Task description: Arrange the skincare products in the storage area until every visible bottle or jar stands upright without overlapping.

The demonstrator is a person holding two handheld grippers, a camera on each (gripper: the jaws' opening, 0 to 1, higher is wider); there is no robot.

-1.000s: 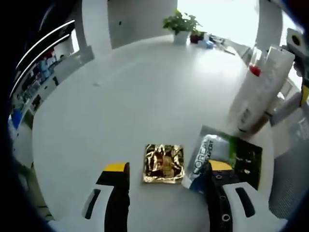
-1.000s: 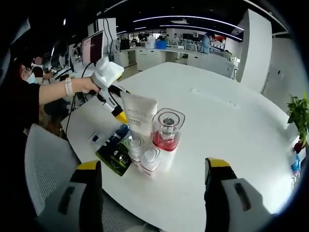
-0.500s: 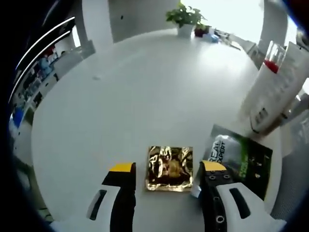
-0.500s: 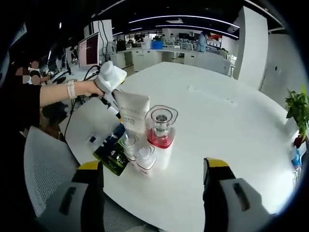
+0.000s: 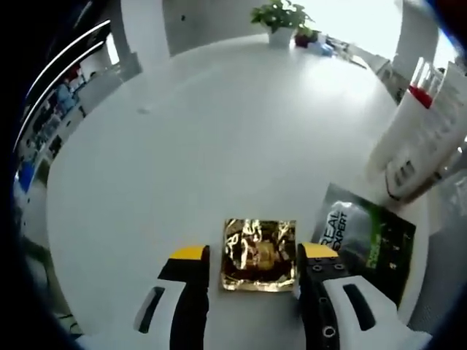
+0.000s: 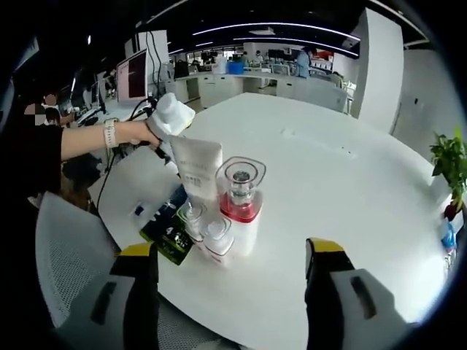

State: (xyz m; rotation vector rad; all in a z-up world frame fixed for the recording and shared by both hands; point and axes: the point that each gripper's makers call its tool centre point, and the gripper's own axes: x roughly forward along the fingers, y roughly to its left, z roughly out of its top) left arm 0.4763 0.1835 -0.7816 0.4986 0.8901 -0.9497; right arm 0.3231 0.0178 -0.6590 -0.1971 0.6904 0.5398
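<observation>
We have the upright group mostly sorted: in the right gripper view the white tube (image 6: 197,171) stands on its cap, the clear bottle with red liquid (image 6: 239,197) stands just beside it, and two small clear bottles (image 6: 206,226) stand in front, all close together near the table (image 6: 328,182) edge. Whether any of them touch we cannot tell.

What's left is the flat stuff. The gold foil sachet (image 5: 259,254) lies flat on the table, and the dark green sachet (image 5: 368,237) lies flat just beside it, next to the foot of the tube (image 5: 416,146). They don't overlap each other in the left gripper view. In the right gripper view the green sachet (image 6: 171,226) sits right against the small bottles; we cannot tell if it runs under them.

Left gripper (image 5: 246,254): jaws spread, one on each side of the gold sachet, low over the table, nothing pinched yet. We see it from the other side too, the left gripper (image 6: 166,117) in a hand (image 6: 131,133) behind the tube.

Right gripper (image 6: 230,251): jaws spread wide, holding nothing, well back from the bottles.

Our read: bottles look done, sachets pending. The gold one looks like the next pick; it's thin and flat, so we expect a fiddly grab.
</observation>
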